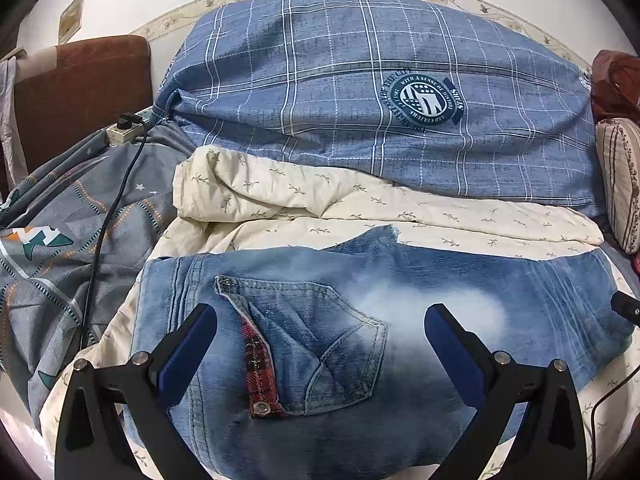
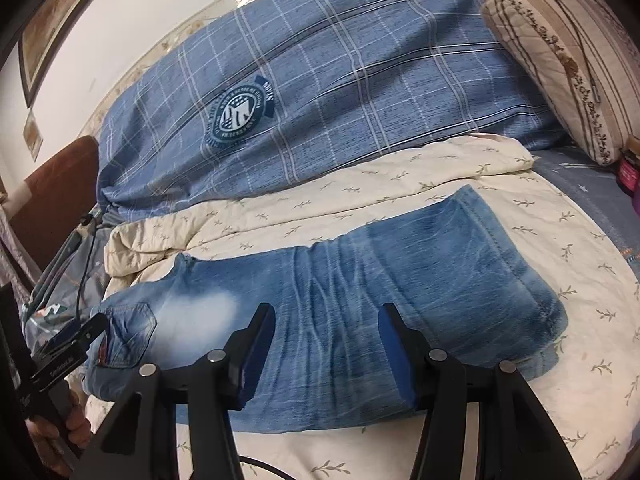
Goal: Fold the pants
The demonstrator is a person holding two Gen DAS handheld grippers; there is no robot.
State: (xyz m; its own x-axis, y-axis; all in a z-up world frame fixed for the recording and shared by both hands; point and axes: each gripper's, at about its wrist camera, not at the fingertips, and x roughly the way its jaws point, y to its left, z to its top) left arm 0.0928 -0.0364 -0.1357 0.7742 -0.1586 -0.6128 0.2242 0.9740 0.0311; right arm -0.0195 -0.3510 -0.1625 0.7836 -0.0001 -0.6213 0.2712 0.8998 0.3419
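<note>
Your jaws stand apart on both sides, with nothing pinched between them: the left gripper (image 1: 320,330) hangs over the waist end of the jeans (image 1: 360,320), its blue pads either side of the back pocket (image 1: 316,340) with its red plaid trim, and the right gripper (image 2: 326,332) hangs over the leg part, where the denim shows long creases. You have the jeans lying folded lengthwise, one leg on the other, across the cream quilt (image 2: 400,188) with its small leaf print, waist toward your left and hems toward your right. Behind the quilt sits a big blue checked duvet (image 1: 360,80) bearing a round badge. A striped floral pillow (image 2: 560,60) leans at the right end of the bed, and a grey patterned sheet (image 1: 60,240) lies bunched at the left, with a black cable (image 1: 116,208) running over it from a power strip (image 1: 122,132). In the right wrist view your left gripper shows at the lower left edge, your hand (image 2: 76,424) wrapped round its handle.
</note>
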